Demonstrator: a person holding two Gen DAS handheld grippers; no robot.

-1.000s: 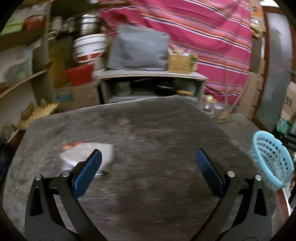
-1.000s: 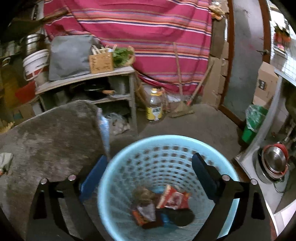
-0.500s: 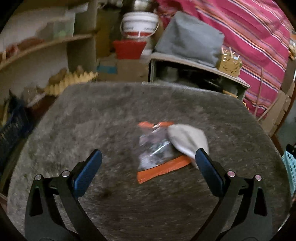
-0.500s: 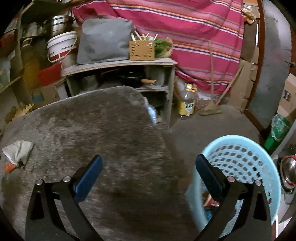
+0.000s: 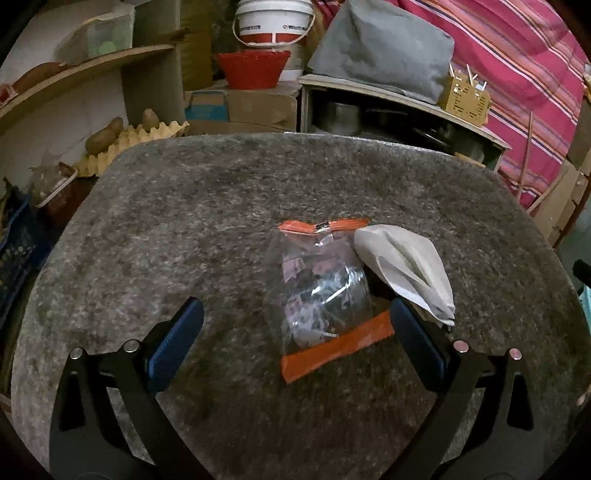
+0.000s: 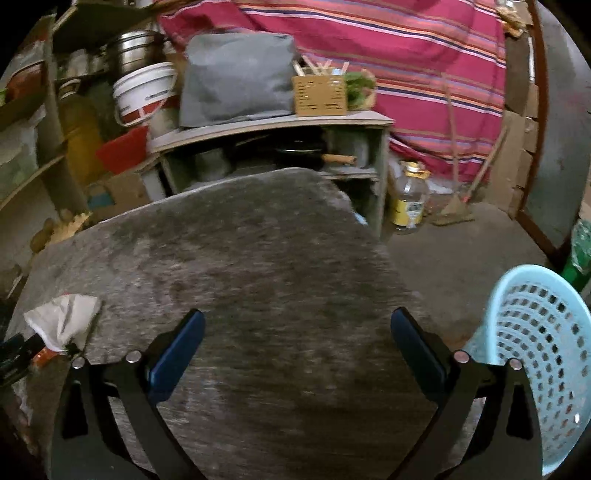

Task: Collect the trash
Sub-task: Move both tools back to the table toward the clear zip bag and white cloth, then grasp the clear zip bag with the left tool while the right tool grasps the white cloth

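A clear plastic wrapper with orange ends (image 5: 323, 295) lies on the grey fuzzy table (image 5: 184, 229), with a crumpled white paper (image 5: 406, 269) touching its right side. My left gripper (image 5: 295, 328) is open, low over the table, with the wrapper's near end between its fingers. My right gripper (image 6: 295, 332) is open and empty above the table's right part. The white paper (image 6: 64, 319) shows at far left in the right wrist view. A light blue perforated basket (image 6: 535, 350) stands beyond the table's right edge.
Behind the table are a shelf unit (image 6: 273, 147) with pots, a grey bag (image 5: 380, 51), a white bucket (image 5: 275, 18) and a red basket (image 5: 253, 68). Egg trays with potatoes (image 5: 122, 140) lie at left. A bottle (image 6: 408, 199) stands on the floor.
My left gripper swung left and closed in on the wrapper and paper, now between its fingers. My right gripper moved from over the basket to over the table, leaving the basket at right.
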